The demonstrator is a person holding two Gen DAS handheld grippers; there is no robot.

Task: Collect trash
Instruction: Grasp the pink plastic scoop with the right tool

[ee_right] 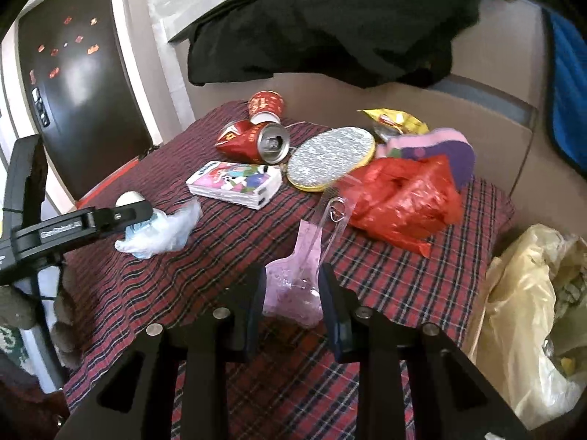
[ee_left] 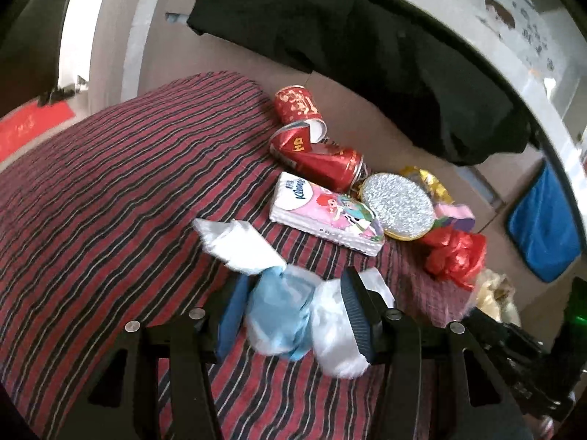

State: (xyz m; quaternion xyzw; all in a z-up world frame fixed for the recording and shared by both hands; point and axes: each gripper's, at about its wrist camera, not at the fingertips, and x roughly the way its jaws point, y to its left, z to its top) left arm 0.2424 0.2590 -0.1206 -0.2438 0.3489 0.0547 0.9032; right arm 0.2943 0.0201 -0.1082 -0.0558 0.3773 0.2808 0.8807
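Observation:
My left gripper is shut on a crumpled white and light-blue plastic wrapper; the wrapper also shows in the right wrist view under the left gripper. My right gripper is shut on a pink translucent plastic piece with a clear strip and metal ring. On the red plaid cloth lie a crushed red can, a red paper cup, a red plastic bag and a yellow snack wrapper.
A tissue pack, a round glitter mirror and a pink-purple item lie among the trash. A yellow trash bag hangs open at the right. Black cloth drapes behind. A fridge stands at the left.

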